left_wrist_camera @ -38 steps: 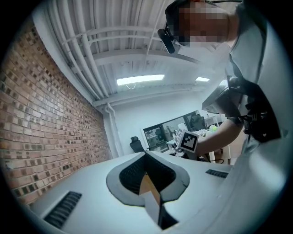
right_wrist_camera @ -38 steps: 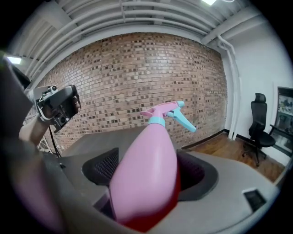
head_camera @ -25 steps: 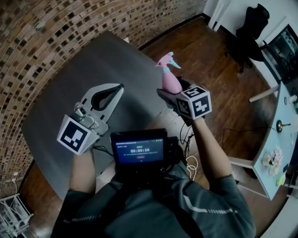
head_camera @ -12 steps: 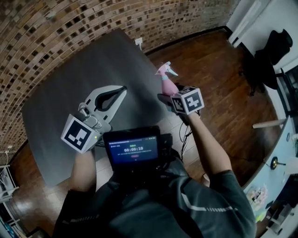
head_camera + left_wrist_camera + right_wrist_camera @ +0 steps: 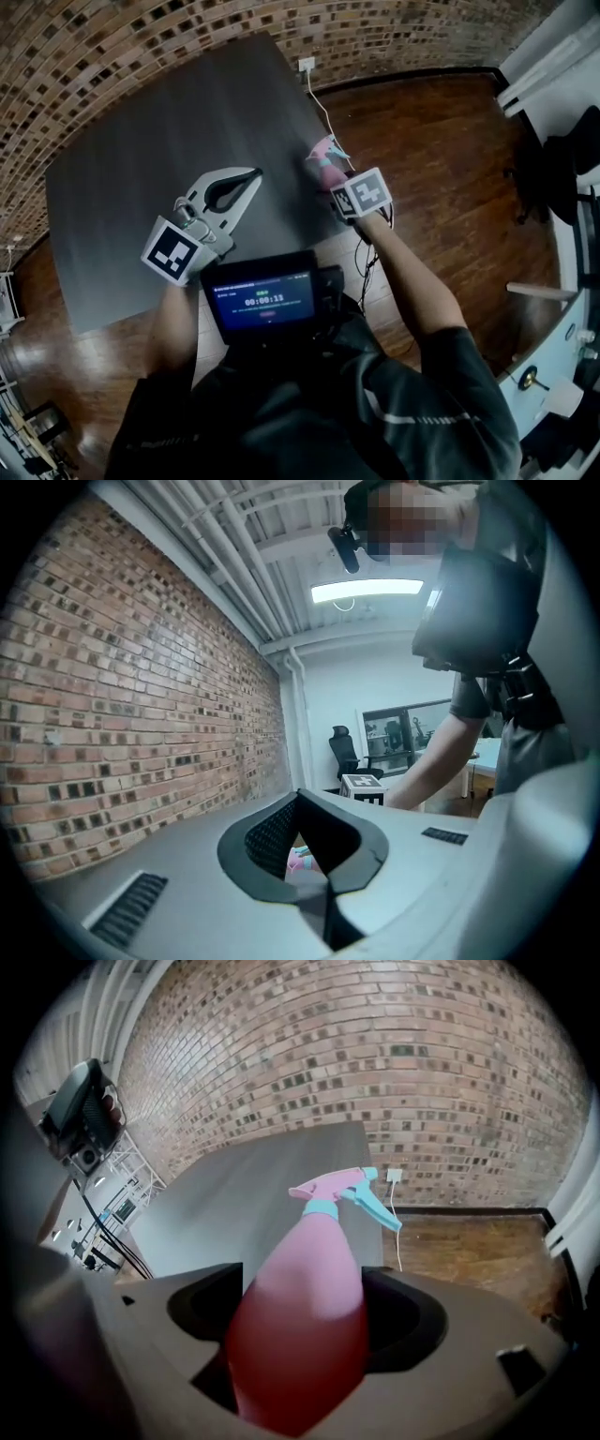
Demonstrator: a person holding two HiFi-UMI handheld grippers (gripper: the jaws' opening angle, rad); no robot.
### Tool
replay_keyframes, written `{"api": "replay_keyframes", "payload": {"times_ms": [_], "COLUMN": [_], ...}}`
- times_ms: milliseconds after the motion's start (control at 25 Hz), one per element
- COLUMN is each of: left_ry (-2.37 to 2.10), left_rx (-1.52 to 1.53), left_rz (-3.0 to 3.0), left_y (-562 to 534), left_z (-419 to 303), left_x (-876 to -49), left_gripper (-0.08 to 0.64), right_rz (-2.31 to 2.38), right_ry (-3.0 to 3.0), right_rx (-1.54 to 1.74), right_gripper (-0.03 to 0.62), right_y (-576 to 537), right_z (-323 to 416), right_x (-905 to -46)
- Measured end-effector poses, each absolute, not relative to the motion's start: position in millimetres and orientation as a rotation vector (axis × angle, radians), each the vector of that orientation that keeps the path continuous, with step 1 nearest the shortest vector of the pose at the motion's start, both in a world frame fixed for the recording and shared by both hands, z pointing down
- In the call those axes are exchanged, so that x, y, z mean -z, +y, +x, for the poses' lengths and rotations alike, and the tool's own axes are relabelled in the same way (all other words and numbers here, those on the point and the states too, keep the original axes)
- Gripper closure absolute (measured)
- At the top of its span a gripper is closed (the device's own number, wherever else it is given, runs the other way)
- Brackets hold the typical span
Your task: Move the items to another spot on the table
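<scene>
- Right tongs (image 5: pixel 326 178) are spread wide and clamped on the pink spray bottle (image 5: pixel 305 1279); both jaws press its belly from either side.
- The bottle points away from the tongs. Its teal collar and trigger (image 5: pixel 375 1202) are at the far end, the nozzle facing right in the right gripper view.
- From the head view I see the bottle at the right edge of the dark grey counter (image 5: pixel 141 169). I can't tell whether its base touches the top.
- Left tongs (image 5: pixel 253 174) are over the middle of the counter, well apart from the bottle. The jaw tips meet, with nothing gripped.
- Through the left tongs' loop I catch a sliver of pink bottle.
- Reading the chest screen (image 5: pixel 262 300): a timer showing 00:00:13.
- The bottle's body is opaque pink, so I can't tell its contents.
</scene>
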State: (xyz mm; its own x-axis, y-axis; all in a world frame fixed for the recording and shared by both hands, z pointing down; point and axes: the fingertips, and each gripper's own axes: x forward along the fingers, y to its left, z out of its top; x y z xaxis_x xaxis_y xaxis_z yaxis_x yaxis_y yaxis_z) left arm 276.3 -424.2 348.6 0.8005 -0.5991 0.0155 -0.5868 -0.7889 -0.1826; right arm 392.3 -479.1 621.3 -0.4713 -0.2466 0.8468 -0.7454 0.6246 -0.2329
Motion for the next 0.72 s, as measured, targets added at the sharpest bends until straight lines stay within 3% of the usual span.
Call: {"api": "replay_keyframes", "payload": {"times_ms": [720], "left_ry": [1.027], "left_rx": [0.131], "left_rz": [-2.917], "left_y": [-425.1], "left_z": [288.5], "left_x": [-409.9], "left_gripper": [0.563], "right_rz": [0.662], "right_ry": [-1.847], "right_rx": [-0.844], "right_gripper": [0.179], "right_y": [-473.0], "right_z": [385.5], "right_x": [-683.7]}}
